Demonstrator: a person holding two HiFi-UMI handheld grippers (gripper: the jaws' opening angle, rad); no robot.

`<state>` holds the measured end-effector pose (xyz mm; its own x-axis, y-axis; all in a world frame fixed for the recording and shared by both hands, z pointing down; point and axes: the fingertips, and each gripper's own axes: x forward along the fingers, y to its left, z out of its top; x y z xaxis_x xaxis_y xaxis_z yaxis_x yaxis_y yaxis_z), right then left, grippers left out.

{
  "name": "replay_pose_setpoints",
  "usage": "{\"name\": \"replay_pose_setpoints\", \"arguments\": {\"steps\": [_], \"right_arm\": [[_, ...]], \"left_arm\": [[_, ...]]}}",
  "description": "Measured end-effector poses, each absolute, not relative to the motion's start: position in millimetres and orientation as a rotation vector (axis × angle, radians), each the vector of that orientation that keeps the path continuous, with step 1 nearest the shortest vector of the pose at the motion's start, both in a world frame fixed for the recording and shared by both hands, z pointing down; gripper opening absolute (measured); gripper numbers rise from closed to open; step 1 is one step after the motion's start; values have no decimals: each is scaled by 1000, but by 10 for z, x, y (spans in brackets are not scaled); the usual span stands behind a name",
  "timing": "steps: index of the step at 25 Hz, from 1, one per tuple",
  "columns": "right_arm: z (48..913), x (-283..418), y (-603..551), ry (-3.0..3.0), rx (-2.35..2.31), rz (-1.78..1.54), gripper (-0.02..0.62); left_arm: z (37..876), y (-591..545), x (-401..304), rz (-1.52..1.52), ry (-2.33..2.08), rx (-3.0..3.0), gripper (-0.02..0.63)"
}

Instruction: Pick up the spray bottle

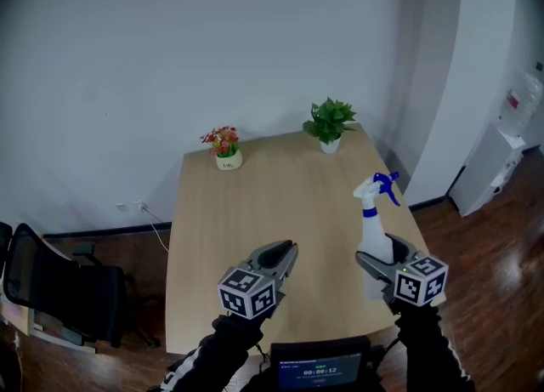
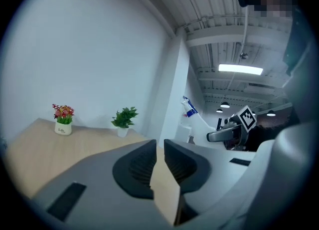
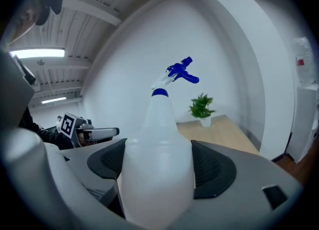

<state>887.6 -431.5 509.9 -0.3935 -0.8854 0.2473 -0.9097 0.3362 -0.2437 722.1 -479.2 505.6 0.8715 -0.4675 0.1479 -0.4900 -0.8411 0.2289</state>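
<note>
The white spray bottle (image 1: 372, 227) with a blue trigger head stands upright over the right side of the wooden table (image 1: 255, 203). My right gripper (image 1: 380, 264) is shut on the bottle's lower body. In the right gripper view the bottle (image 3: 158, 149) fills the space between both black pads, and its blue nozzle points right. My left gripper (image 1: 282, 256) hovers over the table's near middle, shut, with nothing in it. In the left gripper view its pads (image 2: 137, 166) almost touch, and the bottle (image 2: 192, 113) and the right gripper (image 2: 225, 134) show off to the right.
A small pot of red flowers (image 1: 223, 149) and a green potted plant (image 1: 330, 124) stand along the table's far edge. A black office chair (image 1: 51, 288) sits left of the table. A white water dispenser (image 1: 501, 161) stands at the right wall. A small screen (image 1: 319, 371) sits at the near edge.
</note>
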Motion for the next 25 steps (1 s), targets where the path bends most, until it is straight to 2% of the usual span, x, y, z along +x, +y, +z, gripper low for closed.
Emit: {"name": "replay_pose_setpoints", "arguments": {"steps": [5, 9, 14, 25], "right_arm": [[4569, 9056, -3999, -2596, 1790, 301, 379], [4393, 8999, -3897, -2584, 1861, 236, 379], [4343, 8929, -3861, -2557, 1906, 206, 379], [4289, 8904, -3837, -2530, 1921, 158, 379]], "left_arm": [[4457, -4517, 7287, -34, -677, 2881, 49], [4192, -4471, 7002, -143, -732, 2881, 12], [4125, -4414, 6755, -171, -749, 2895, 12], [4123, -4447, 6682, -184, -774, 2881, 12]]}}
